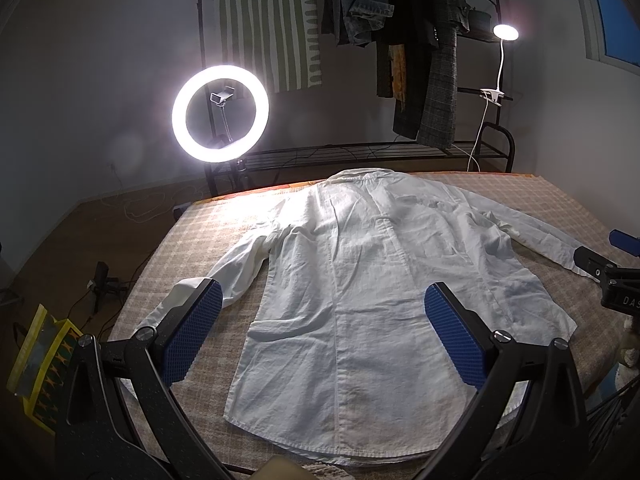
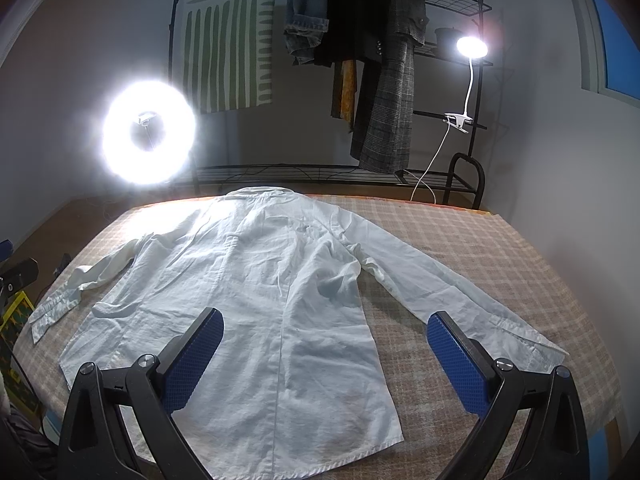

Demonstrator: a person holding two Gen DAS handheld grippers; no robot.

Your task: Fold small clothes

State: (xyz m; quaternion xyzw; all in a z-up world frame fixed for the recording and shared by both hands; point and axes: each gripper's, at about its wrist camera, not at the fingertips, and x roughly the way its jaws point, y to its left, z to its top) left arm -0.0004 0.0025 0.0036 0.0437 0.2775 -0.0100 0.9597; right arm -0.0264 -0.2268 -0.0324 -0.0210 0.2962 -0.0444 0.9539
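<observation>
- So, left gripper (image 1: 322, 302) first: its blue-padded fingers (image 1: 454, 334) are spread wide with nothing between them, hanging above the lower half of the shirt.
- Right gripper (image 2: 324, 330) is the same deal, fingers splayed, holding nothing, hovering over the hem side of the shirt, a bit toward the right sleeve.
- In the left wrist view you can also catch the right gripper's black body poking in at the far right edge, near the right cuff. Can't tell if it touches the fabric.
- White shirt (image 1: 372, 272) lies flat and unfolded straight ahead of both grippers, looks back-side up, collar at the far end and hem closest to the cameras. Pretty wrinkly.
- Left sleeve (image 1: 240, 264) angles down and out, and its cuff disappears behind the left finger of the left gripper.
- Right sleeve (image 2: 444, 284) stretches out diagonally, its cuff ending just past the right finger of the right gripper.
- Under it all is a checked cloth (image 2: 500, 248) in beige and pink covering the table.
- Beyond the far edge, off to the left, a ring light (image 1: 220, 114) is blazing away.
- Behind that is a black rack (image 2: 476, 132) with dark coats and a denim jacket hanging, plus a clip lamp (image 2: 472, 46) switched on, off to the right.
- Green striped hanging (image 1: 268, 28) on the back wall.
- Yellow patterned bag (image 1: 40, 364) on the floor left of the left gripper.
</observation>
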